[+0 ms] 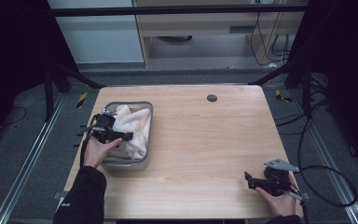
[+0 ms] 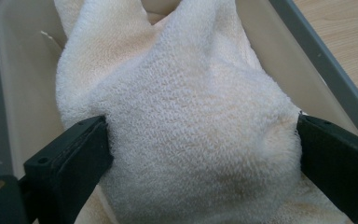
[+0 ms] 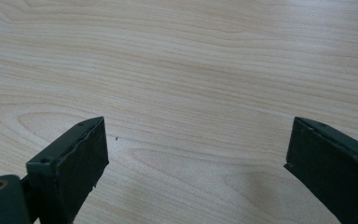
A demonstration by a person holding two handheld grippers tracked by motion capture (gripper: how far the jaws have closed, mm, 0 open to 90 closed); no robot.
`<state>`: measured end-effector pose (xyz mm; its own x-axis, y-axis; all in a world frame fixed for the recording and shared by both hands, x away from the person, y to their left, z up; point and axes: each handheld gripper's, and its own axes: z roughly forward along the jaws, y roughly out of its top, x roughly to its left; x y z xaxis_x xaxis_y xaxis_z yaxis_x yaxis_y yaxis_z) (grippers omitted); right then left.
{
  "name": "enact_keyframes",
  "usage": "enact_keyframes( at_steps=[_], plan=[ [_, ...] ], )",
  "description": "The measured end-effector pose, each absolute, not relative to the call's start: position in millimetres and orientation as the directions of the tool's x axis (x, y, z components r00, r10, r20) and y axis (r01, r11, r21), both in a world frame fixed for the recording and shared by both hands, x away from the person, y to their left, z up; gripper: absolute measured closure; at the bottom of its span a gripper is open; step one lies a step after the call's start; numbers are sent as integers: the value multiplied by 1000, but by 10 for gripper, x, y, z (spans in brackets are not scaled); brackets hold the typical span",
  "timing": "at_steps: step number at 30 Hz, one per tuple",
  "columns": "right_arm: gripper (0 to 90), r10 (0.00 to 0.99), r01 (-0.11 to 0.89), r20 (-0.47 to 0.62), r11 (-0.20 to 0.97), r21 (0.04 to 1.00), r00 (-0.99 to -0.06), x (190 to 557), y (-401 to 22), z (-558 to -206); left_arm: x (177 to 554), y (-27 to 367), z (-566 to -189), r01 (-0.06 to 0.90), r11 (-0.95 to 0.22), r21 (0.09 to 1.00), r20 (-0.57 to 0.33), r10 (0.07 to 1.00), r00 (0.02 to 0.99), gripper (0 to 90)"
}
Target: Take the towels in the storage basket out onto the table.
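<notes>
**Left gripper wide over the towel in the basket**

Nearest me, at the worktop's (image 1: 200, 140) near right corner, I had the right gripper (image 1: 251, 181) resting low on the bare light wood, its two black jaws spread wide apart with nothing between them; in the right gripper view there was just wood grain under them.

Further in, by the left edge, I held the left gripper (image 2: 200, 154) down inside the grey-rimmed, cream-walled rectangular plastic basket (image 1: 147, 140). Its jaws stood at their widest, one on each side of a bulging fold of the cream terry-cloth towel (image 2: 191, 121). The cloth brushed both pads, yet I couldn't tell any squeeze on it. The towel lay bunched within the basket, filling most of it.

Beyond, near the far edge, sat a small round dark cap (image 1: 211, 98).
</notes>
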<state>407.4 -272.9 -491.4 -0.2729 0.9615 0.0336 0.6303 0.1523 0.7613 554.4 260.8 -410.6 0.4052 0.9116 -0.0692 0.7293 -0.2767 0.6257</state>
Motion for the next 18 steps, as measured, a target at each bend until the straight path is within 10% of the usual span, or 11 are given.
enact_keyframes(
  at_steps=[18],
  plan=[
    [48,960,641,39,153,752,-276,4079,-2716,-4922,5542,2554,-4224,747,-269,608,-102,906,410,245]
  ],
)
